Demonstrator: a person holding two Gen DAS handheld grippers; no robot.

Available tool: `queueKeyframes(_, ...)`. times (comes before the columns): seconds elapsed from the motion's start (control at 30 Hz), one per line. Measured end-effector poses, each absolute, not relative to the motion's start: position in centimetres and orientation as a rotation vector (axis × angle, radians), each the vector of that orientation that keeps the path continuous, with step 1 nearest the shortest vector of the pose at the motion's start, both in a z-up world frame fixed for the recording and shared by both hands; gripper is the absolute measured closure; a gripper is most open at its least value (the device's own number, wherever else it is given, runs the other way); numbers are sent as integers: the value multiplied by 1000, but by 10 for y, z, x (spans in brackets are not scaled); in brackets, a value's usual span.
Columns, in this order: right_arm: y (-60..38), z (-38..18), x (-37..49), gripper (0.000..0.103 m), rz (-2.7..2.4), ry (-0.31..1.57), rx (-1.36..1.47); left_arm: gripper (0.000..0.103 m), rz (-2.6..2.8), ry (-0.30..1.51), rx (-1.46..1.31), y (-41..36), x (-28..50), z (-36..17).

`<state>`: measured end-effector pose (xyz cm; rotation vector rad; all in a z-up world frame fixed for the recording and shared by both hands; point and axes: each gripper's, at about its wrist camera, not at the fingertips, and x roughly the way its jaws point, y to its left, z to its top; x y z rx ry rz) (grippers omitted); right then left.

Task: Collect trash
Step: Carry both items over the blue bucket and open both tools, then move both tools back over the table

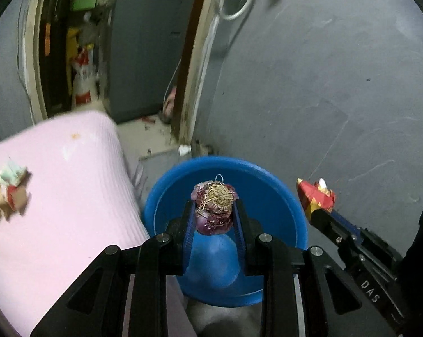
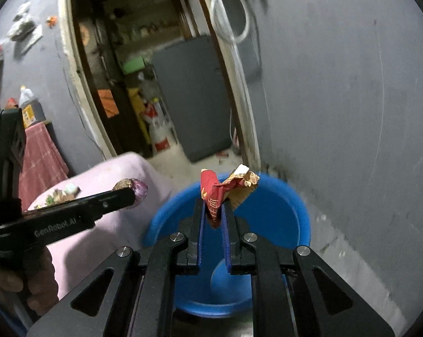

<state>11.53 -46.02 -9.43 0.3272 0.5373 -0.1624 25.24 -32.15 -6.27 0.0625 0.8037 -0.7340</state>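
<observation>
Open blue tub point(image 1: 278, 185) below and ahead, mouth unblocked. Pink-covered worktop point(image 1: 71, 185) close against its left rim, scraps point(image 1: 6, 191) piled there. Grey wall point(image 1: 323, 84) closing off the right; doorway point(image 2: 144, 98) clear beyond.

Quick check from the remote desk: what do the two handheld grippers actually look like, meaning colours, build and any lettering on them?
Both match. The left gripper and the right gripper have black angular linkage arms with triangular cut-outs, silver round pivot pins and blue ribbed pads lining the fingers. White lettering runs along their sides: "GenRobot.AI" on the left gripper's side, seen from the right wrist, and "DAS" on the right gripper's. No cables or sleeves show.
</observation>
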Motion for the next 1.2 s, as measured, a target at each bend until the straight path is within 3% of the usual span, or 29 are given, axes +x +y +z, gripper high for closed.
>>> queueKeyframes(0.2, -470, -103, 119, 91, -181, 593, 377, 80, -732, 872, 56, -321, 262, -82)
queueKeyframes(0.3, -472, -102, 123, 75, -186, 604, 380, 73, -736, 888, 35, -318, 261, -84)
queueKeyframes(0.43, -469, -94, 125, 74, -185, 608, 365, 71, -734, 877, 19, -312, 248, -67)
queueKeyframes(0.53, -467, -87, 129, 74, -180, 605, 348, 62, -732, 842, -6, -299, 240, -56)
queueKeyframes(0.6, -465, -81, 129, 71, -176, 598, 341, 50, -720, 807, -20, -288, 236, -47)
queueKeyframes(0.67, -461, -73, 126, 68, -176, 574, 336, 49, -711, 775, -35, -278, 233, -37)
queueKeyframes(0.73, -455, -62, 122, 49, -178, 535, 325, 44, -699, 740, -48, -265, 229, -26)
queueKeyframes(0.8, -448, -50, 118, 45, -173, 493, 312, 31, -669, 692, -61, -249, 224, -13)
queueKeyframes(0.9, -435, -32, 109, 27, -164, 416, 288, 16, -630, 629, -82, -227, 218, 4)
queueKeyframes(1.0, -420, -13, 101, 20, -147, 340, 256, 7, -576, 568, -106, -203, 211, 21)
queueKeyframes(1.13, -398, 11, 90, 0, -119, 227, 225, 5, -505, 466, -133, -164, 198, 43)
queueKeyframes(1.2, -387, 20, 85, 0, -102, 178, 218, 4, -476, 426, -136, -148, 191, 52)
